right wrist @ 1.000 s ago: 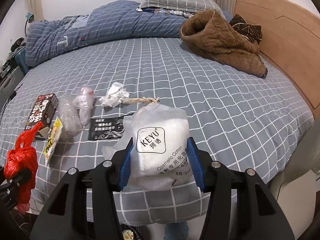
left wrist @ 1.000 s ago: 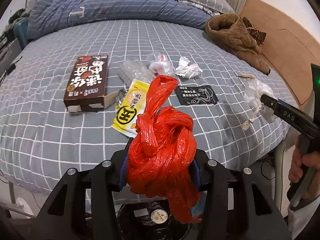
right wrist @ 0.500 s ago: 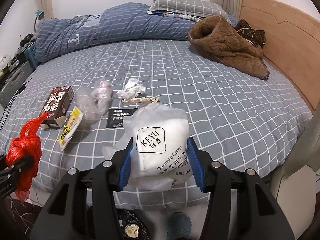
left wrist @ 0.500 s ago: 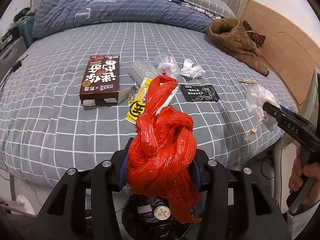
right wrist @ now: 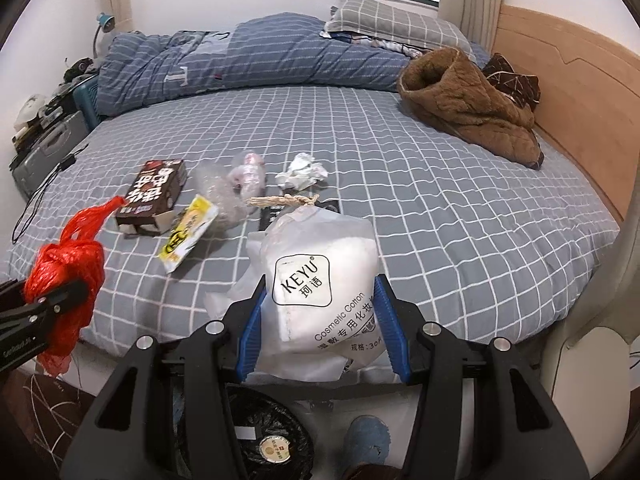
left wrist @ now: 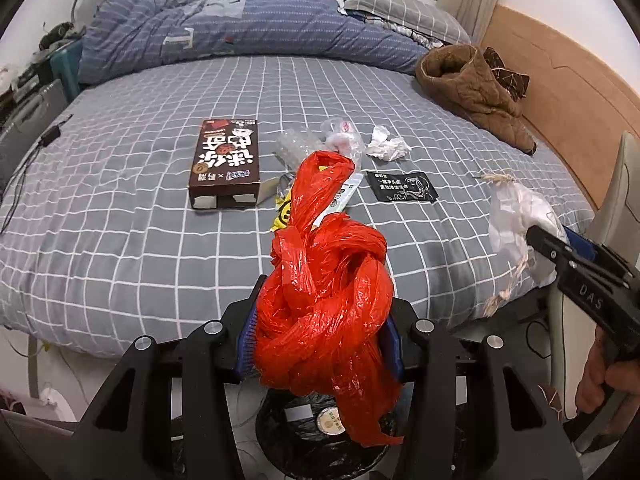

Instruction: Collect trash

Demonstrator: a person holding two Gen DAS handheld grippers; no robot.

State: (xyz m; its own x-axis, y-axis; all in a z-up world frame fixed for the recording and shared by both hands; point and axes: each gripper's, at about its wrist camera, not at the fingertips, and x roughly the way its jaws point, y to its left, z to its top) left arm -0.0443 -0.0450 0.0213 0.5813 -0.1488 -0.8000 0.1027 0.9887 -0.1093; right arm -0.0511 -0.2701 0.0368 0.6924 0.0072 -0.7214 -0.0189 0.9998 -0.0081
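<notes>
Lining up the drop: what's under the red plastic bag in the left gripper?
Below the knotted red plastic bag sits a bin with a black liner, a round-lidded item and white label inside. The bag and the fingers cover much of its opening.

at the upper right we saw a brown fleece garment (right wrist: 468, 104) heaped against the wooden headboard (right wrist: 580, 92), a blue striped duvet (right wrist: 240, 60) bunched along the top, a checked pillow (right wrist: 392, 20) behind it.

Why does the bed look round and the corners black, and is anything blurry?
Left wrist view: fisheye lens bows the bed and darkens corners; the red bag stays sharp, with glossy highlights. Right wrist view: same bulge; the cotton pad bag label reads clearly; soft, even light.
</notes>
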